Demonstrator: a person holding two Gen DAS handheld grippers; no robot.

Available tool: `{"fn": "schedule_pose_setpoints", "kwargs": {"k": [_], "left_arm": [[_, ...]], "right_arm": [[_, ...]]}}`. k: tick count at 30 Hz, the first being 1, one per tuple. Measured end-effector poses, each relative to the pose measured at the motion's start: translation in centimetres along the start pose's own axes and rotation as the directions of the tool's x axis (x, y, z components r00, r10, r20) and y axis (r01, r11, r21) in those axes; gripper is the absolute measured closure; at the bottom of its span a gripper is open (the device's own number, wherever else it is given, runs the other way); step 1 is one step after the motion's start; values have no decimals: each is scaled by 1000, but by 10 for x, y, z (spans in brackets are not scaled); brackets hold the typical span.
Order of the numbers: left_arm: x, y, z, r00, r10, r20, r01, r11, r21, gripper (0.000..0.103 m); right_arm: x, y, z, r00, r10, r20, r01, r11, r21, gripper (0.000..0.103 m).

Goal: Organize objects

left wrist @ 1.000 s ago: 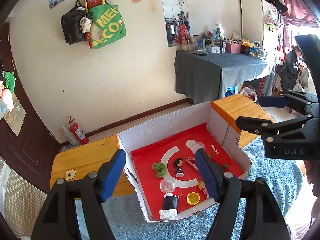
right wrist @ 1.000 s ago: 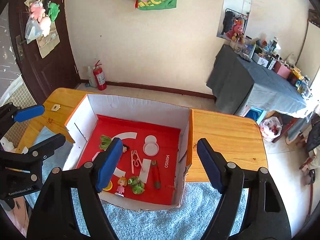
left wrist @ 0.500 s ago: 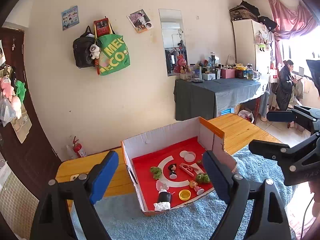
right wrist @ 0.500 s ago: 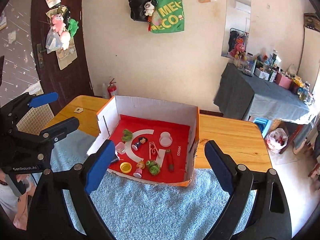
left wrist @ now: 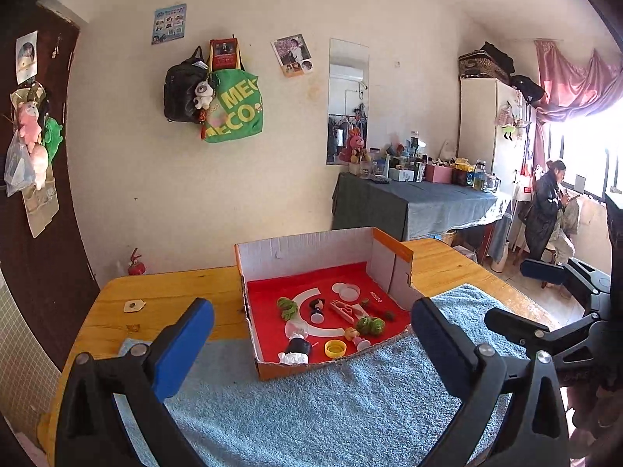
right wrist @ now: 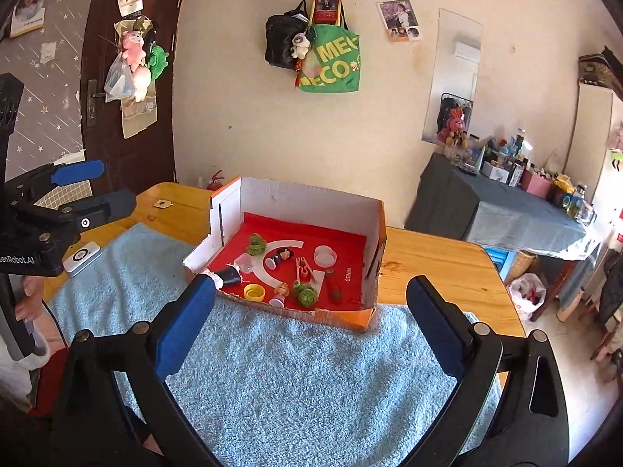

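Corrugated cardboard box [left wrist: 311, 251], glossy red floor; fluffy blue towel [right wrist: 303, 369]; both hand-held grippers just opened wide, empty.

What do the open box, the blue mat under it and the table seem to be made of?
The box looks like corrugated cardboard: matte white walls, a ragged torn front edge, orange outside, with a smooth red printed floor. The blue mat seems to be terry towel cloth, with a fuzzy looped pile. The table looks like varnished wood: orange-yellow planks with grain, knots and a slight sheen.

light: bright daylight | glare: window [left wrist: 584, 155] blown out | edges: fisheye bend, dark corners | focus: sharp
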State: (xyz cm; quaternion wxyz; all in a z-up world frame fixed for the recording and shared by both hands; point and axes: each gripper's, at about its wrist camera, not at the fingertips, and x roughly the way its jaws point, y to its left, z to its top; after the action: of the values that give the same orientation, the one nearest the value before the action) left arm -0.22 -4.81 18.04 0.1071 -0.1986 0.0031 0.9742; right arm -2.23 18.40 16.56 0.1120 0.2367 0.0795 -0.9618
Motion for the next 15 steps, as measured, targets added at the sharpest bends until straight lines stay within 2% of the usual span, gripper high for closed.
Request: {"fn": "schedule_pose_setpoints", "kwargs": {"k": [5,8,12,15], "left_arm": [[7,4,-23,999,35,-34,-37,998,-46,0],[16,3,-37,996,58,-73,-62,997,-44,0],[34,2,-60,989,29,-147,-40,997,-71,0],[52,6,-77,978,26,-206,-49,993,-107,0]], "right_arm": [[4,-4,-22,1000,-27,8,27,999,44,3],[8,-3,-34,998,-63,5,63,997,43,1],[17,-4,-49,996,-88,-8,89,993,75,0],[30,-14,-59,997,-59,-48,65,988,140,0]]}}
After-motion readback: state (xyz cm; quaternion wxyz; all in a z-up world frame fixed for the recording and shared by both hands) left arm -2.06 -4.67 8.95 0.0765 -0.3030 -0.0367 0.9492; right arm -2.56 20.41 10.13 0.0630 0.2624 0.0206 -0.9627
